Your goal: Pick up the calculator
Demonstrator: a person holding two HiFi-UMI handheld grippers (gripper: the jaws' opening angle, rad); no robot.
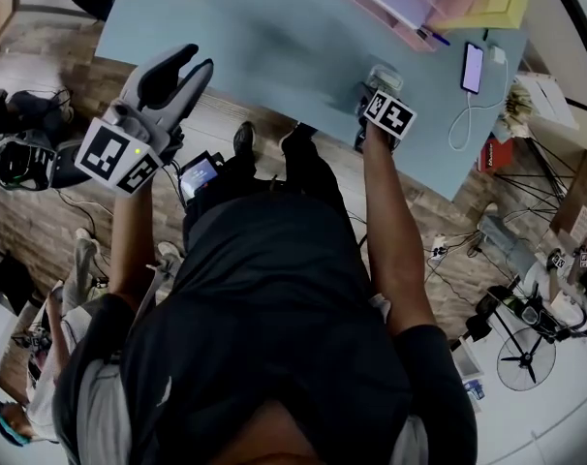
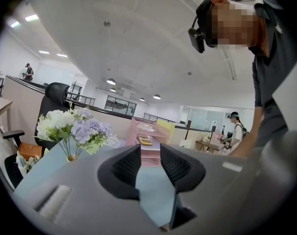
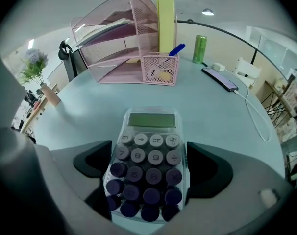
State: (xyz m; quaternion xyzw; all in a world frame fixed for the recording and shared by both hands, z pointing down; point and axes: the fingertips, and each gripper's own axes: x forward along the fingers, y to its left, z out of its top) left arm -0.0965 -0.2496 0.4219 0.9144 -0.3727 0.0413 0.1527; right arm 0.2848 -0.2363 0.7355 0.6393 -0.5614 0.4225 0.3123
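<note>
The calculator [image 3: 151,131], clear-cased with purple and grey round keys, lies on the pale blue table [image 1: 274,37] near its front edge. My right gripper [image 3: 148,159] has a jaw against each long side of it, shut on it. In the head view only the calculator's pale far end [image 1: 385,74] peeks past the right gripper [image 1: 379,85] and its marker cube. Whether the calculator is lifted off the table I cannot tell. Off the table's left front corner my left gripper [image 1: 182,66] is held up, open and empty, and its own view shows only the table between its jaws [image 2: 149,163].
A pink mesh paper tray rack [image 3: 119,43] with a pen basket [image 3: 160,68] stands at the table's back. A phone [image 1: 473,66] on a white cable lies to the right, near a green can [image 3: 199,49]. A flower vase [image 2: 75,129] stands back left. Cables and gear litter the floor.
</note>
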